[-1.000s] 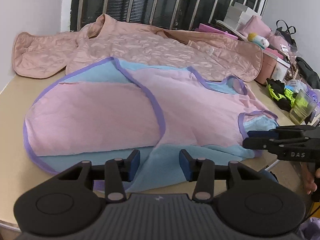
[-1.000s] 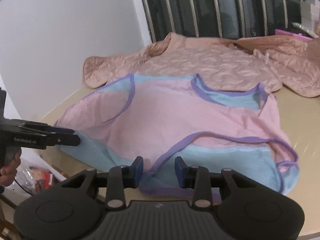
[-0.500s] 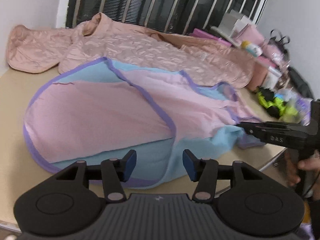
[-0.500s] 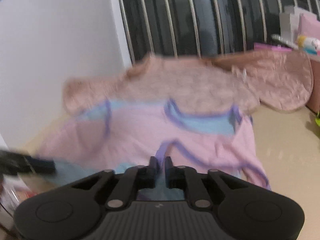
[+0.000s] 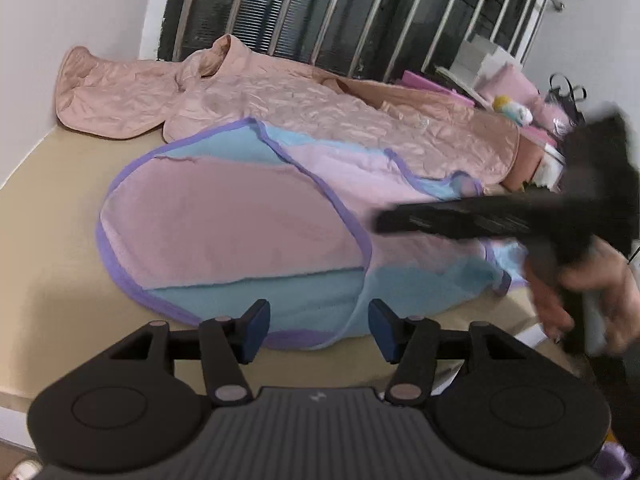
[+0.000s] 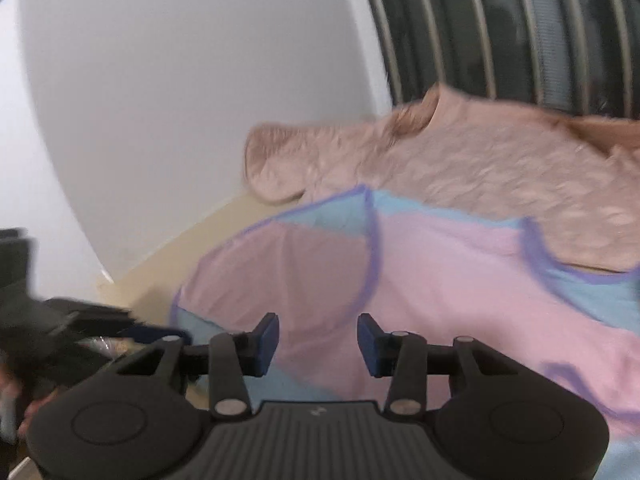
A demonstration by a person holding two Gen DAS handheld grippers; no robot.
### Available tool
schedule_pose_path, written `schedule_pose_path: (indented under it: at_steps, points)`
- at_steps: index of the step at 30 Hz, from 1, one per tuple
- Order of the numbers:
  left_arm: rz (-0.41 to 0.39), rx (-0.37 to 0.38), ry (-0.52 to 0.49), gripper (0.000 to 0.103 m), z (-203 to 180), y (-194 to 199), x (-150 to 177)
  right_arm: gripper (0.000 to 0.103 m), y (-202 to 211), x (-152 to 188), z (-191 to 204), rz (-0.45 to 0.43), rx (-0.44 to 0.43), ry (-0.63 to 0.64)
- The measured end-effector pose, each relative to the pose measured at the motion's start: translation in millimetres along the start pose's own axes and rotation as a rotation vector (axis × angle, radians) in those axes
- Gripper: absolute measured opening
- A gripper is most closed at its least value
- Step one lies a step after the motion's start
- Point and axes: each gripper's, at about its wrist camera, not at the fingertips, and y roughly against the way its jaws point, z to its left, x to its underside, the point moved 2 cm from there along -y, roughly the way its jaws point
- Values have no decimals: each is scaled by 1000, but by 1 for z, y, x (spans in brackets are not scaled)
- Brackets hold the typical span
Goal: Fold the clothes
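Now | pink-and-blue garment (image 5: 256,236) flat, long axis left-right, neckline right | left claw (image 5: 318,330) gaping, empty | right claw (image 6: 317,344) gaping, empty

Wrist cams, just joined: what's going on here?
A person holds a claw in each hand over a pink and blue garment spread flat on a beige table, ready for folding. The left claw is open at the near hem, gripping nothing. The right claw is also open and empty, above the pink fabric; its view is motion-blurred. A quilted peach jacket lies behind, untouched, partly under the garment's far edge.
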Motion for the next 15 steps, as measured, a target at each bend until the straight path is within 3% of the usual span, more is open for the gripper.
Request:
schedule_pose_path:
  at_steps: [2, 6, 7, 10, 15]
  points:
    - [2, -20, -13, 56, 0, -1, 4, 29, -22, -6, 2, 39, 52, 28]
    - [-3, 3, 13, 56, 6, 3, 6, 16, -39, -2, 10, 71, 143, 91]
    - [-4, 11, 21, 56, 8, 3, 6, 3, -40, -1, 13, 74, 154, 106]
    - [2, 24, 10, 58, 8, 3, 5, 3, -34, -1, 13, 54, 128, 84]
    - [2, 18, -38, 66, 0, 2, 8, 2, -6, -21, 2, -93, 59, -19]
